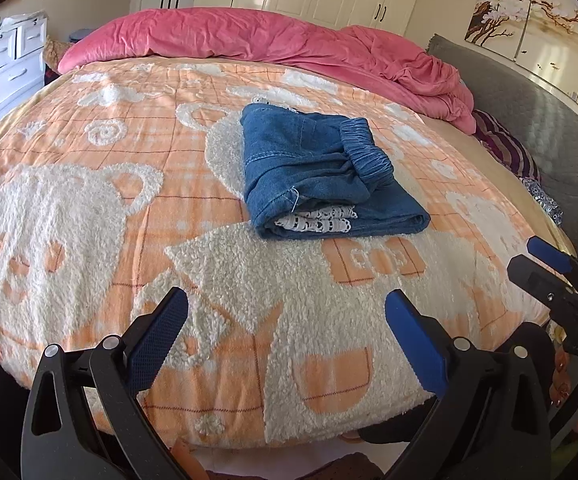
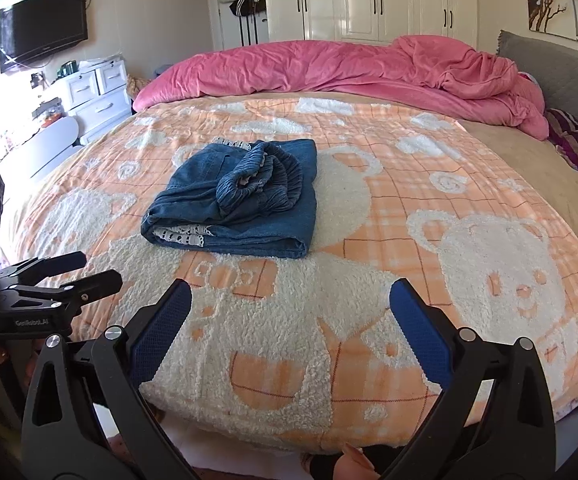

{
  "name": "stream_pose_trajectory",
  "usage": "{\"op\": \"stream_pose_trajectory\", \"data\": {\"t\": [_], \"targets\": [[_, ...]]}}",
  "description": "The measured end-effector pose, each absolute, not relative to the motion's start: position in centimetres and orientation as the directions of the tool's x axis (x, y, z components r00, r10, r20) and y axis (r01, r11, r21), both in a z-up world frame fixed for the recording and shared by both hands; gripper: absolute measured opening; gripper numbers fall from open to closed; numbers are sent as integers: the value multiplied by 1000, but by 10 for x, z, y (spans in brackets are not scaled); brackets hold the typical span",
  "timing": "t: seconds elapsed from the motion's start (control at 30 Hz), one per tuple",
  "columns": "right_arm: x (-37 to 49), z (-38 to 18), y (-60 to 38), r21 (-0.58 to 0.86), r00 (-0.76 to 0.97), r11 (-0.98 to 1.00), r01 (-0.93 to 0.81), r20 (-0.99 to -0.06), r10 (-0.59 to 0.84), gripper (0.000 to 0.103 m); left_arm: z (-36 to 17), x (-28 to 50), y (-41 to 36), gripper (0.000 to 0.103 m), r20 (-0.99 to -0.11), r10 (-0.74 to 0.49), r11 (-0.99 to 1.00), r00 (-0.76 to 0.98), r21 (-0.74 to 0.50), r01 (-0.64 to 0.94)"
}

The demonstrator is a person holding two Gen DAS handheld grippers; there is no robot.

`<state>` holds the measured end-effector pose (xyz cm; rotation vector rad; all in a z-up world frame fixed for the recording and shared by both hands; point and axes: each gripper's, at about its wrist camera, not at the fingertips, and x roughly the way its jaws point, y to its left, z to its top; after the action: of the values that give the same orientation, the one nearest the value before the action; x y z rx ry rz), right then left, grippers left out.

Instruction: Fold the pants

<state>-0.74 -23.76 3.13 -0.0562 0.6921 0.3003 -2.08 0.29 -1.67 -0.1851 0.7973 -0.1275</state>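
Blue denim pants (image 1: 321,176) lie folded into a compact bundle in the middle of the bed, elastic waistband on top and white lace trim showing at the near edge. They also show in the right wrist view (image 2: 241,204). My left gripper (image 1: 287,312) is open and empty, held back near the bed's front edge, well short of the pants. My right gripper (image 2: 291,304) is open and empty too, also at the front edge. The right gripper shows at the right edge of the left wrist view (image 1: 561,280); the left gripper shows at the left edge of the right wrist view (image 2: 49,280).
The bed carries an orange and white bear blanket (image 1: 89,208). A pink duvet (image 1: 257,36) is bunched along the far side. A grey headboard (image 1: 529,108) and striped pillow (image 1: 505,148) are at the right. White drawers (image 2: 93,96) and a wall TV (image 2: 43,24) stand left.
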Motion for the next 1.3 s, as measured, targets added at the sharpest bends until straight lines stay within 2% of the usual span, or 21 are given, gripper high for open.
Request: {"op": "stream_pose_trajectory", "data": {"t": [0.23, 0.73, 1.3], "targets": [[-14, 28, -240, 65, 733, 955, -289, -626, 265, 94, -17, -31, 7, 99, -683, -170, 977, 711, -214, 28], [-9, 3, -235, 72, 700, 953, -293, -663, 265, 94, -30, -25, 3, 99, -707, -161, 980, 689, -200, 24], [-8, 2, -234, 71, 701, 956, -285, -664, 258, 94, -28, -27, 1, 99, -707, -156, 981, 690, -191, 26]]}}
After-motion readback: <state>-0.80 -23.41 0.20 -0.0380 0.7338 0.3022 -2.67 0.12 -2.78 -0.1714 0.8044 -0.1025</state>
